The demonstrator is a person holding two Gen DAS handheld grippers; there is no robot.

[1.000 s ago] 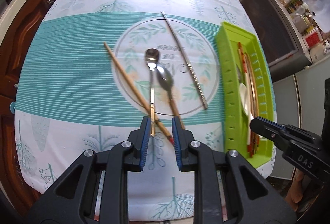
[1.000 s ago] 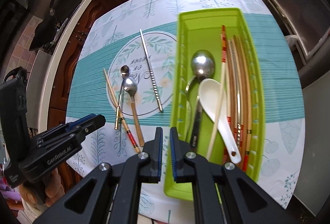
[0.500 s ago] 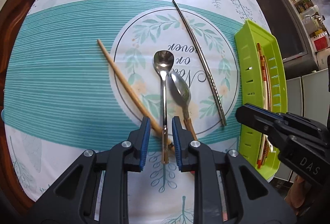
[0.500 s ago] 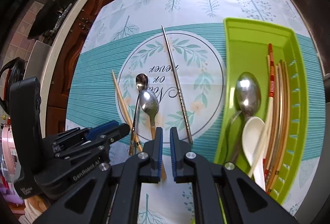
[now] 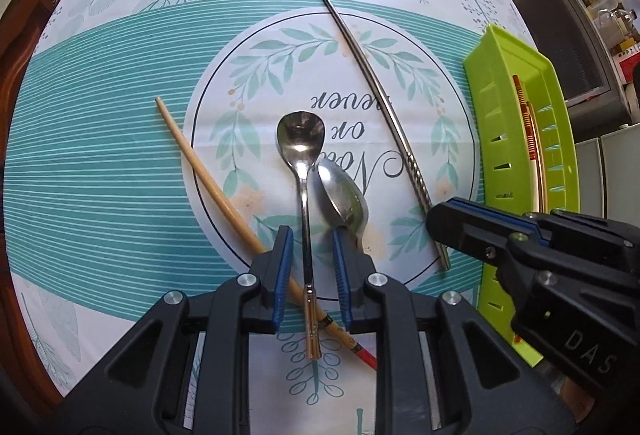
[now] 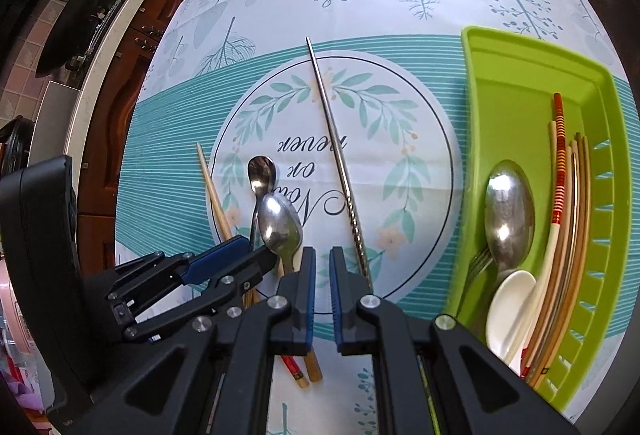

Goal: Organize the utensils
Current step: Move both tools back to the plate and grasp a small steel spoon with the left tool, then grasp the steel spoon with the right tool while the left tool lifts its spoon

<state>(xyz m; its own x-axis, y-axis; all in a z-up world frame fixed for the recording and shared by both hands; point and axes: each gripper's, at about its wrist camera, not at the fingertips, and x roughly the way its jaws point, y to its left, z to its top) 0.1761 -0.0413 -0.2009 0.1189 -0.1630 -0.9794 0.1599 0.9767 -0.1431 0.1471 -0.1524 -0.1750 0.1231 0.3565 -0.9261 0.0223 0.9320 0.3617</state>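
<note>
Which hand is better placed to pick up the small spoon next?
Left. The left gripper already straddles the small spoon handle, with its jaws closing around it. The right gripper hangs over bare cloth beside the metal chopstick.

Wooden chopstick [image 5: 208, 187] partly hidden behind left gripper [image 5: 308, 235]; metal chopstick [image 5: 384, 115] lower end covered by right gripper [image 5: 434, 225]; green tray [image 5: 492, 139] near end cut off.
</note>
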